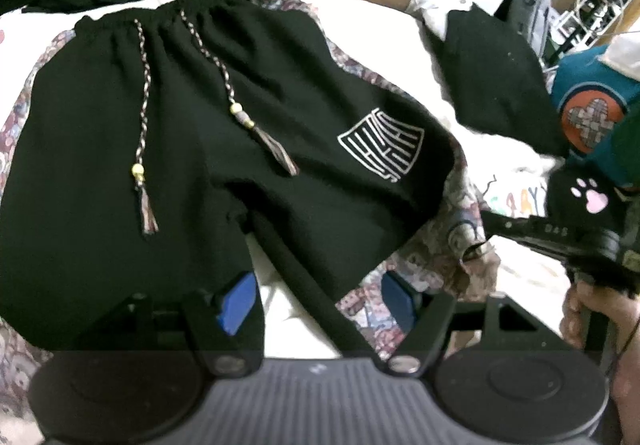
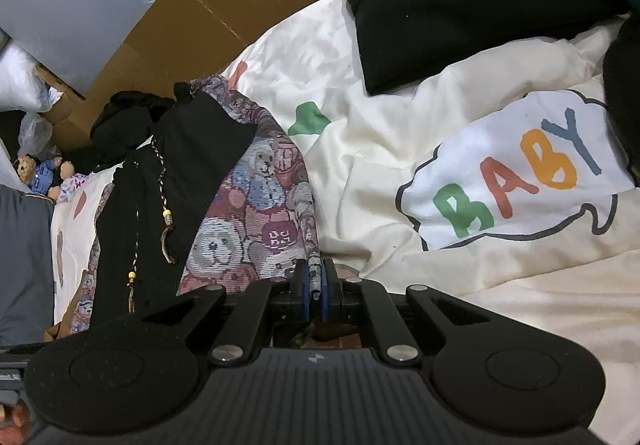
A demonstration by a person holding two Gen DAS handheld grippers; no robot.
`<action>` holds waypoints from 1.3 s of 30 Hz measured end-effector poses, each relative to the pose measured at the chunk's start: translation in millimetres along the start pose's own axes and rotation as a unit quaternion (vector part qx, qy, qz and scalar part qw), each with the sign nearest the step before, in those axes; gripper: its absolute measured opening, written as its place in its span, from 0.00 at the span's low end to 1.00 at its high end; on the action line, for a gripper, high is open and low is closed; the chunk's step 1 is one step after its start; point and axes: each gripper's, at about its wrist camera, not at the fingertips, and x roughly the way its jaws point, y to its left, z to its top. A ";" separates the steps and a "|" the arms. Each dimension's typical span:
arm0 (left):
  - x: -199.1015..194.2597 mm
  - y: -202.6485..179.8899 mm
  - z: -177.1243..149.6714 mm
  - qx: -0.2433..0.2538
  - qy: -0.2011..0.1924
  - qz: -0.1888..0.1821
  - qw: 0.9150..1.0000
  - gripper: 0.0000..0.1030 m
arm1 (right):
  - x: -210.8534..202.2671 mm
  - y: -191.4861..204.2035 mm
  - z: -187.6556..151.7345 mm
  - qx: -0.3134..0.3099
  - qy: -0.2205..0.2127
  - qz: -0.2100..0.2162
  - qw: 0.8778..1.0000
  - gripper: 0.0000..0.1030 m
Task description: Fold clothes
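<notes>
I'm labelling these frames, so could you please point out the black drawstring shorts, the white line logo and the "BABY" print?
black drawstring shorts [image 1: 100,165], left wrist view, left leg front.
white line logo [image 1: 382,145], left wrist view, centre.
"BABY" print [image 2: 516,177], right wrist view, middle letters.

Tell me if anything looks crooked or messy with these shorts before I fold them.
The black shorts lie askew on the bed, waistband bunched and the two drawstrings sprawled loose across the front. The right claw has the patterned side edge pinched, while the left claw hangs open.

Shorts [image 1: 200,117]: matt black cloth, woven bear-print panels; backdrop [image 2: 208,17] probably cardboard.
</notes>
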 end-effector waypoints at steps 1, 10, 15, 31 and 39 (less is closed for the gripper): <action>3.0 0.2 -1.8 -0.009 -0.001 0.005 1.000 0.70 | -1.3 -0.8 0.1 0.001 -0.002 0.001 1.000 0.06; 29.5 14.2 -39.7 -0.105 0.031 0.011 0.994 0.70 | -13.5 -12.5 1.2 0.021 -0.022 -0.016 0.999 0.05; 42.7 15.3 -50.1 -0.109 0.044 0.007 0.993 0.70 | -22.2 -17.3 2.7 0.031 -0.036 -0.023 0.999 0.05; 59.6 8.2 -62.7 -0.086 0.047 0.016 0.995 0.77 | -42.8 -62.9 22.0 0.114 -0.103 -0.072 0.986 0.05; 58.1 10.5 -66.7 -0.085 0.061 0.019 0.994 0.69 | -39.1 -68.5 36.2 0.110 -0.120 -0.081 0.983 0.05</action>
